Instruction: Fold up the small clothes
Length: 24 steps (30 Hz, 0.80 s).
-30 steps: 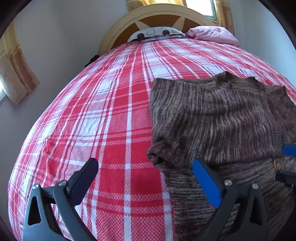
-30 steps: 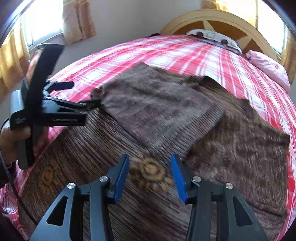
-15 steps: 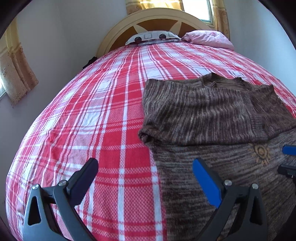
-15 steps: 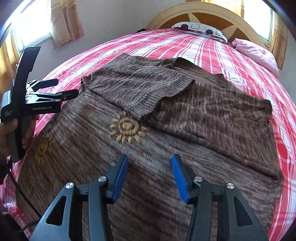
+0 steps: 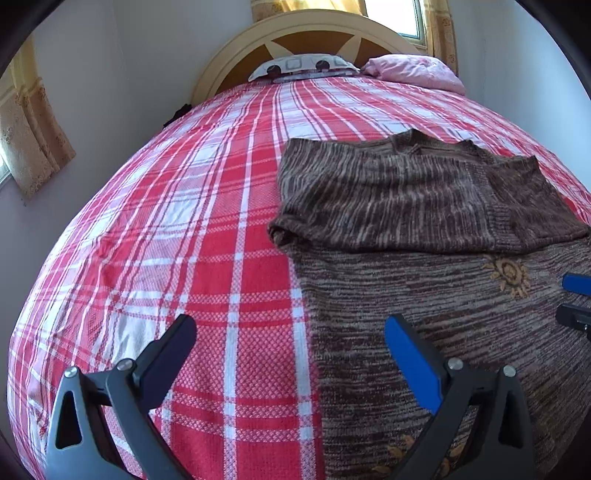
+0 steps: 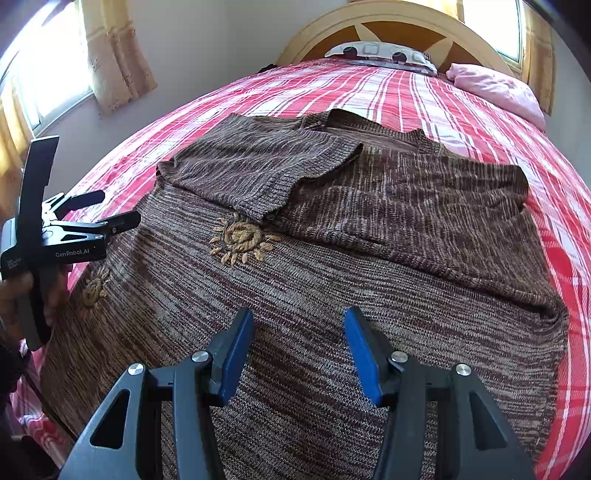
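A brown marled knit sweater (image 6: 332, 302) lies flat on a bed (image 5: 207, 236) covered with a red-and-white plaid sheet, its hem toward the cameras and its neckline toward the headboard (image 6: 399, 26). Both sleeves are folded in across the chest: the left sleeve (image 6: 266, 170) lies on top, its ribbed cuff ending just above an embroidered tan sun motif (image 6: 242, 238), and the right sleeve (image 6: 424, 199) lies under it, running out to the sweater's right edge. A second sun motif (image 6: 94, 288) sits near the left side seam.

The right hand-held gripper (image 6: 298, 354) hovers over the lower body of the sweater with its blue-padded jaws partly apart and nothing between them (no cloth is caught on either pad). The left hand-held gripper (image 5: 291, 354) is above the sweater's left edge, one finger over the bare sheet and the other over the knit, jaws spread wide and empty; in the right wrist view a hand (image 6: 22, 295) grips its handle.

At the head of the bed rest a patterned pillow (image 5: 303, 66) and a pink pillow (image 5: 413, 72). Yellow curtains (image 6: 110, 55) hang at the windows.
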Tool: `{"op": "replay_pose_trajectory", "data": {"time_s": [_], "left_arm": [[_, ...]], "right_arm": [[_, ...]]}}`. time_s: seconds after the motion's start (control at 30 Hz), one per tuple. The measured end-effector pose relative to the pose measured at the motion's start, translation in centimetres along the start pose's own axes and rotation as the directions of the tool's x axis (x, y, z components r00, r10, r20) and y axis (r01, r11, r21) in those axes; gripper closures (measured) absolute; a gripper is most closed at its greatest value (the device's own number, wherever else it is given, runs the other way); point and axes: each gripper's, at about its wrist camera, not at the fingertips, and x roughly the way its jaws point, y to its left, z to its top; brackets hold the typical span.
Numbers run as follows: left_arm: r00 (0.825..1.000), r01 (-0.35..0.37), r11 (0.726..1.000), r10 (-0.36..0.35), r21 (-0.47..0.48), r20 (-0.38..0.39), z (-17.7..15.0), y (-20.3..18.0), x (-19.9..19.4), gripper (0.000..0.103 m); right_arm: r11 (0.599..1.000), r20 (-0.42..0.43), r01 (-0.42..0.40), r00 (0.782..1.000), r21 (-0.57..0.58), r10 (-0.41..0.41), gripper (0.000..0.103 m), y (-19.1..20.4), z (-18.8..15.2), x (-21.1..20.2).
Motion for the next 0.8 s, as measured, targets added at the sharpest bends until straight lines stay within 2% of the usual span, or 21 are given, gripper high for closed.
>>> {"op": "replay_pose_trajectory", "data": {"time_s": [0.13,0.23,0.47,0.8], "left_arm": [[1.0,-0.006,1.0,0.006,0.002,-0.019,-0.5,-0.1,0.1,0.0],[1.0,0.011,1.0,-0.011,-0.011,0.0,-1.2,0.1,-1.0,0.0],[0.998,0.057,0.998,-0.057,-0.02,0.026,-4.0,0.4,-4.0,0.0],[0.996,0.082,0.996,-0.081,-0.023,0.037,-6.8,0.1,-6.5,0.0]], "right_arm": [[1.0,0.008,-0.007,1.0,-0.005,0.007,0.05,-0.1,-0.4,-0.2],[1.0,0.022,-0.009,1.0,0.013,0.009,0.05,-0.4,-0.8,-0.9],[0.999,0.042,0.05,0.998,0.0,-0.05,0.05,-0.8,-3.2,-3.6],[0.998,0.062,0.061,0.996,0.034,-0.063,0.05,-1.8,-6.5,-6.3]]}}
